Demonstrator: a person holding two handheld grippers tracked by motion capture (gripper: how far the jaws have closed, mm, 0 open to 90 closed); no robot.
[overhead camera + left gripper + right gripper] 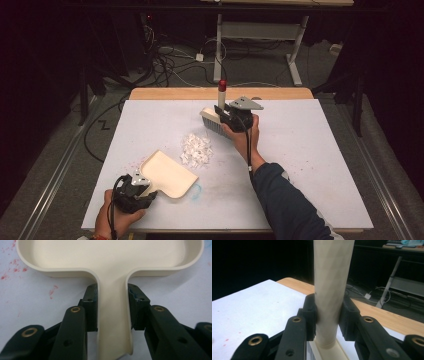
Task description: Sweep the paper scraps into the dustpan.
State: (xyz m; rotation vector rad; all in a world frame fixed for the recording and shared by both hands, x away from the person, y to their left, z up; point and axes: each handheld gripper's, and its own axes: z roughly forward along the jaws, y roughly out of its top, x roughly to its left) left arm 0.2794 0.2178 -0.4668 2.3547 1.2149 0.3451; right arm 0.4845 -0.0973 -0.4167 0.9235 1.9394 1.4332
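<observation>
- Left gripper (141, 192), at my near-left corner of the table (320, 165), is clamped on the dustpan (169, 173) handle, jaws pressing both of its sides; I hold it flat so the open mouth faces the scraps.
- Paper scraps (196, 149) lie heaped mid-table, between pan and brush, near the pan's mouth.
- Right gripper (223, 118) is clamped on the brush (213, 121) handle, upright, bristles down just beyond the heap, so I judge a pull toward the pan comes next.

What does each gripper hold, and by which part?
Left gripper: the cream dustpan, by its handle. Right gripper: the brush, by its upright handle.
</observation>
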